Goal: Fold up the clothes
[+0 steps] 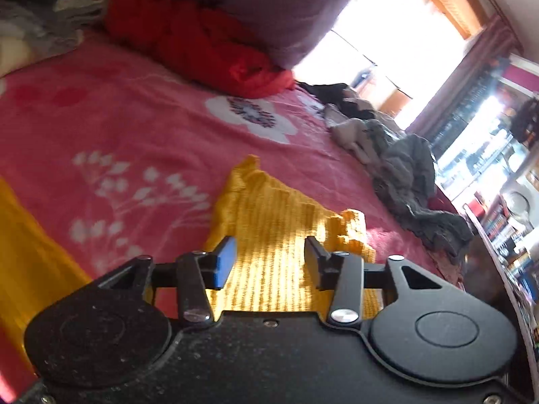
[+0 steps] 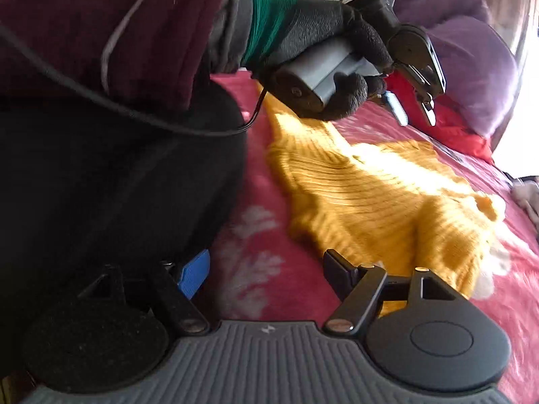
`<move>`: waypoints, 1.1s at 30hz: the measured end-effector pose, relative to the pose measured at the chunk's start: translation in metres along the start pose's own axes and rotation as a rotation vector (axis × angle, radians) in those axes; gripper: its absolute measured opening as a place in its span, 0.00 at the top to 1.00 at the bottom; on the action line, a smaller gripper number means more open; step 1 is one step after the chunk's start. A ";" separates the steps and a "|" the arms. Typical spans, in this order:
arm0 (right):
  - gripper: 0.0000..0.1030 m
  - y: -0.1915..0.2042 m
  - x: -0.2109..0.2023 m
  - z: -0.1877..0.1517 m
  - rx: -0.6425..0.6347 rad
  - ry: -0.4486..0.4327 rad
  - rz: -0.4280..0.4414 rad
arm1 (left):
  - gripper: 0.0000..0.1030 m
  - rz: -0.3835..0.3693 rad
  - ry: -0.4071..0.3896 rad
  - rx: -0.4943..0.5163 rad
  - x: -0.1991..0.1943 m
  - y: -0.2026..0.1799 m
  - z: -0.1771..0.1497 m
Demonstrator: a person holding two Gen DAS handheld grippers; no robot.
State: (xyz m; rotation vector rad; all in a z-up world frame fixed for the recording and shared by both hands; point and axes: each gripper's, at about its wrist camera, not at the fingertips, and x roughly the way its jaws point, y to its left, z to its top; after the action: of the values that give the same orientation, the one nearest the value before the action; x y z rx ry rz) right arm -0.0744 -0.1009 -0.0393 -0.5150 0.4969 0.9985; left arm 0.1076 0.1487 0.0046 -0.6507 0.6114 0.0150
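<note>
A pink blanket with white flowers (image 1: 141, 124) covers the bed. A big purple pillow (image 1: 269, 10) sits at its far edge. Shelves full of books (image 1: 505, 222) stand beside the bed.

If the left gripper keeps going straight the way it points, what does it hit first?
Most likely the yellow knit: the open left gripper has it right between and ahead of its fingers, on the pink blanket. Depth is unclear.

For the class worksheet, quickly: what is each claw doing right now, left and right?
Left claw: open, above the yellow sweater, holding nothing.
Right claw: open, empty, at the sweater's edge.
</note>
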 end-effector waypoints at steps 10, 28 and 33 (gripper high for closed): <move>0.23 -0.004 -0.010 0.001 0.038 -0.019 0.035 | 0.55 0.211 -0.037 -0.209 -0.072 0.082 -0.001; 0.22 -0.073 -0.016 -0.001 0.378 -0.158 -0.055 | 0.59 0.231 -0.128 -0.420 -0.057 0.141 -0.016; 0.22 -0.078 -0.017 -0.007 0.399 -0.154 -0.077 | 0.93 0.249 -0.174 -0.423 -0.056 0.142 -0.008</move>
State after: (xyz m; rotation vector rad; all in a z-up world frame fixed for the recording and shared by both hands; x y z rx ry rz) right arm -0.0148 -0.1509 -0.0210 -0.0990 0.5182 0.8299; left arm 0.0291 0.2674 -0.0500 -0.9664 0.5199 0.4385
